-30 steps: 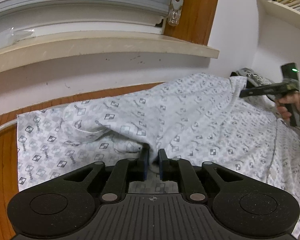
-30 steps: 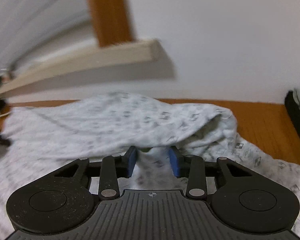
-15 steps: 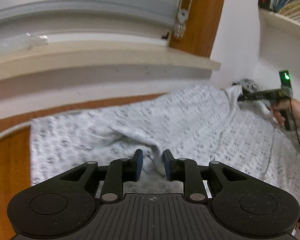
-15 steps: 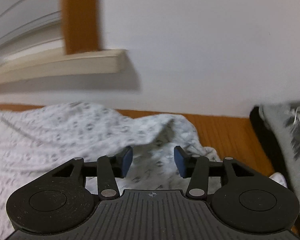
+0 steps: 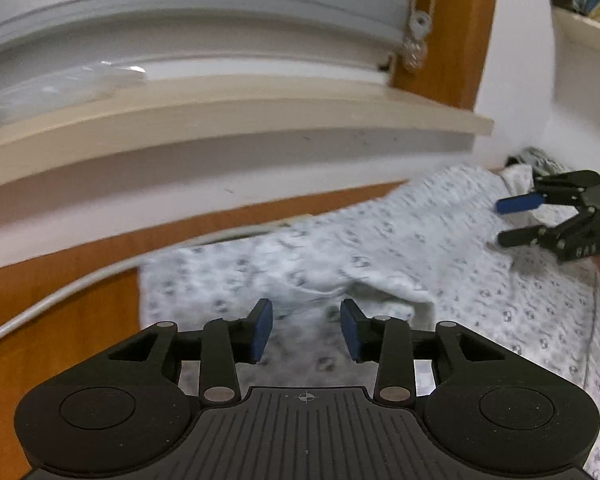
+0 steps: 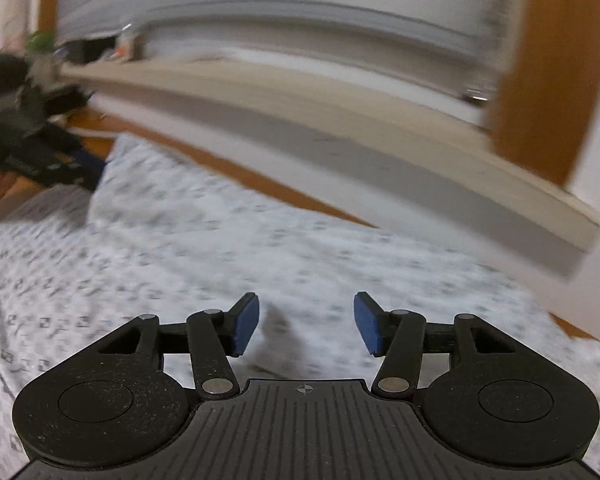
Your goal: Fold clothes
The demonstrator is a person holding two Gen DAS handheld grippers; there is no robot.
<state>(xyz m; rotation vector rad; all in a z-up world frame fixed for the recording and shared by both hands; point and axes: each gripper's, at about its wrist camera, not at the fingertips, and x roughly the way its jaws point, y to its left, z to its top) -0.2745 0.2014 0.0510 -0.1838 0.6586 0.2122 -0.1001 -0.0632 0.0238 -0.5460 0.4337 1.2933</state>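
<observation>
An orange-brown wooden surface [image 5: 60,312] carries everything here. A white cotton garment printed with small grey squares [image 5: 380,248] lies spread flat over most of it, reaching close to the wall at the back; in the right wrist view the same cloth [image 6: 220,240] covers nearly the whole lower half, with only a thin strip of bare wood [image 6: 260,176] showing along the wall. Near the middle the cloth is rumpled into a low ridge. A thin white cable [image 5: 80,284] runs along the bare wood, its end disappearing under the garment's far edge. At the far right corner a dark and grey patterned bundle of fabric [image 5: 540,160] lies against the wall, just beside the garment; the blur hides its detail.
</observation>
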